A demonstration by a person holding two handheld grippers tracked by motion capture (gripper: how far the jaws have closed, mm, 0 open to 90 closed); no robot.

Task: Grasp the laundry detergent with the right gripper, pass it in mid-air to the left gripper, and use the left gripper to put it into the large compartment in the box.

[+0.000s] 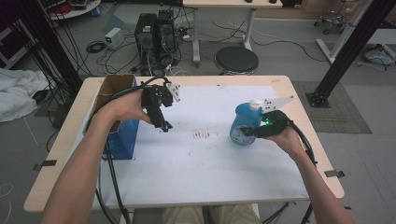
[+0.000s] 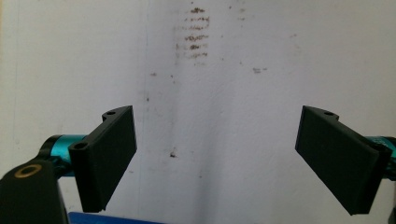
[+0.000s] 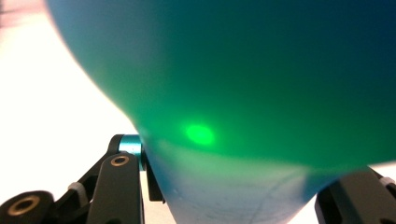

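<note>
**Gripping the blue bottle**

Clamping the bottle (image 1: 245, 122) at its lower body, the right gripper (image 1: 254, 132) is holding it upright at the right side of the white mat (image 1: 205, 168) — white cap on top. The left gripper (image 1: 164, 125) is hanging over the mat beside the box (image 1: 113, 116), jaws spread wide with nothing between — brown stains (image 2: 192, 37) are showing ahead of them.

We note a sheet (image 1: 205, 154) spread over most of the counter (image 1: 60, 144). At the counter's left edge stands an open box (image 1: 114, 116), partly on the sheet. Our left tool (image 1: 164, 125) hangs just right of the box, above the sheet. A patch of smudges (image 1: 201, 135) lies mid-sheet, between the two tools. Right of the smudges sits a bottle (image 1: 245, 122), with our right tool (image 1: 247, 132) at its right side. Behind the counter, a stool (image 1: 236, 59) stands on the floor.
</note>
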